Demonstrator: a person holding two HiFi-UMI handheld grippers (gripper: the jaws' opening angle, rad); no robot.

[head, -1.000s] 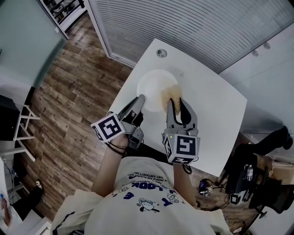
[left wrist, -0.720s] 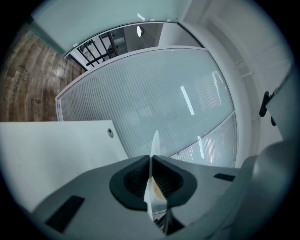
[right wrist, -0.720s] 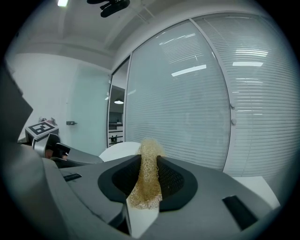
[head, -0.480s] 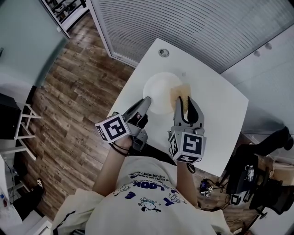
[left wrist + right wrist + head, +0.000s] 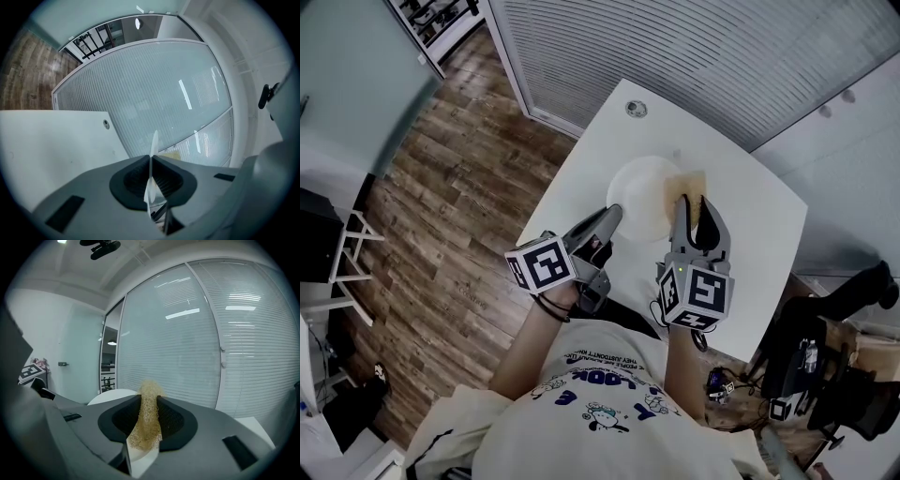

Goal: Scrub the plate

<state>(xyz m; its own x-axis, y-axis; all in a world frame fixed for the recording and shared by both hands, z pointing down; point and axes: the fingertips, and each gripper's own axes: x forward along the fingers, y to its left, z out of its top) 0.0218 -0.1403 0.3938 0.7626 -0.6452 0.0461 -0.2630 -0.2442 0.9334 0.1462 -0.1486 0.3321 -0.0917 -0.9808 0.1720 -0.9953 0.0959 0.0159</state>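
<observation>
My left gripper (image 5: 611,219) is shut on the near rim of the white plate (image 5: 642,192), over the white table (image 5: 759,234). In the left gripper view the plate (image 5: 153,152) shows edge-on, pinched between the dark pads of the left gripper (image 5: 151,176). At the plate's right edge my right gripper (image 5: 694,208) is shut on a tan fibrous scrub pad (image 5: 689,187). That scrub pad (image 5: 148,416) stands upright between the jaws of the right gripper (image 5: 149,423), with the plate (image 5: 111,394) just behind to the left.
A small round fitting (image 5: 635,109) sits near the table's far corner. Slatted blinds (image 5: 694,47) run behind the table, with wood floor (image 5: 459,187) to the left. Dark equipment (image 5: 806,366) stands off the table's right side.
Both grippers have shifted to the right in the head view, carrying the plate and the scrub pad with them. The grips have not changed.
</observation>
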